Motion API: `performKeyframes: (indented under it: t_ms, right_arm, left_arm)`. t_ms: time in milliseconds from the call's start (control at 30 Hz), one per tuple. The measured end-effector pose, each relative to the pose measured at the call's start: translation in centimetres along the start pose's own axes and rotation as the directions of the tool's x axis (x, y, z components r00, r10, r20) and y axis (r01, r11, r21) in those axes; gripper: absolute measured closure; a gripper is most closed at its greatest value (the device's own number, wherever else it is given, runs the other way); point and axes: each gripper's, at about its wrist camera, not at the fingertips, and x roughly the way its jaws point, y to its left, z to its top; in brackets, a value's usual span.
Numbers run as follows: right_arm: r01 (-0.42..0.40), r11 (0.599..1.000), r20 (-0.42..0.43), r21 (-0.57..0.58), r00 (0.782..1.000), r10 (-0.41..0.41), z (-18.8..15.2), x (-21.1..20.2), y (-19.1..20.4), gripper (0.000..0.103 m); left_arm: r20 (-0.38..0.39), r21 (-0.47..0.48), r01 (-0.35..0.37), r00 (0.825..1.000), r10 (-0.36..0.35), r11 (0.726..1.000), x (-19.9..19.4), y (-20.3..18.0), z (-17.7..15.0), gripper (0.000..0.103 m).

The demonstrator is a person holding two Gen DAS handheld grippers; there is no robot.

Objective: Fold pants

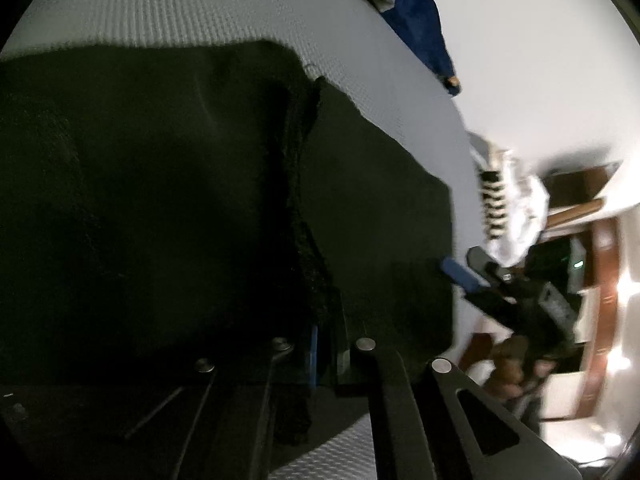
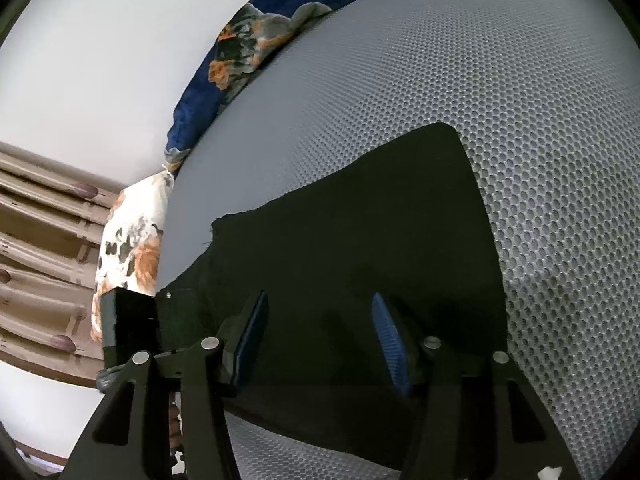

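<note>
Black pants (image 1: 168,184) lie flat on a grey mesh mattress (image 1: 200,4). In the left wrist view my left gripper (image 1: 320,344) is shut on a raised fold of the pants that runs up from between its blue pads. The right gripper (image 1: 464,270) shows there at the pants' right edge. In the right wrist view my right gripper (image 2: 320,340) is open, its blue pads (image 2: 390,340) apart just above the pants (image 2: 360,220). The left gripper's body (image 2: 128,320) shows at the pants' left edge.
A blue floral blanket (image 2: 224,56) lies along the mattress's far edge by the white wall. A white floral pillow (image 2: 132,248) sits at the mattress corner. A striped cloth (image 1: 500,208) hangs beyond the mattress edge. Wooden furniture (image 1: 600,280) stands at the right.
</note>
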Motion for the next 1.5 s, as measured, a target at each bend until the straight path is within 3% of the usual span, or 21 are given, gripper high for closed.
performKeyframes:
  t_ms: [233, 433, 567, 700, 1000, 1167, 1267, 1500]
  right_arm:
    - [0.066, 0.996, 0.017, -0.066, 0.998, -0.065, -0.3, -0.1, 1.3, 0.050]
    - [0.163, 0.978, 0.003, -0.132, 0.987, -0.164, -0.9, 2.0, 1.3, 0.052]
    - [0.204, 0.963, 0.008, -0.178, 0.979, -0.206, -0.8, 2.2, 2.2, 0.052]
    - [0.291, 0.927, 0.083, -0.237, 0.957, -0.279, 0.4, 1.9, 3.6, 0.052]
    - [0.379, 0.884, 0.148, -0.274, 0.925, -0.350, 4.2, 3.1, 3.8, 0.052]
    - [0.404, 0.871, 0.134, -0.280, 0.915, -0.381, 4.6, 4.1, 3.5, 0.052]
    - [0.406, 0.870, 0.137, -0.281, 0.914, -0.383, 4.6, 4.1, 3.5, 0.052]
    - [0.419, 0.861, 0.140, -0.289, 0.908, -0.395, 4.5, 4.3, 3.8, 0.052]
  left_arm:
    - [0.057, 0.076, -0.056, 0.997, 0.052, 0.995, -2.2, -1.4, -1.2, 0.100]
    - [0.048, 0.095, -0.146, 0.989, 0.142, 0.985, -1.7, 0.7, -1.9, 0.099]
    - [0.068, 0.174, -0.221, 0.975, 0.212, 0.960, -1.5, -0.3, -2.3, 0.096]
    - [0.122, 0.240, -0.303, 0.952, 0.281, 0.922, -2.5, -1.7, -2.2, 0.088]
    - [0.278, 0.303, -0.343, 0.924, 0.262, 0.889, -3.4, -3.6, 1.6, 0.084]
    - [0.250, 0.326, -0.383, 0.917, 0.312, 0.864, -0.8, -3.6, 3.9, 0.084]
    - [0.206, 0.306, -0.386, 0.919, 0.335, 0.870, 0.7, -2.7, 5.1, 0.084]
    - [0.228, 0.330, -0.399, 0.913, 0.338, 0.855, 0.5, -3.0, 4.4, 0.083]
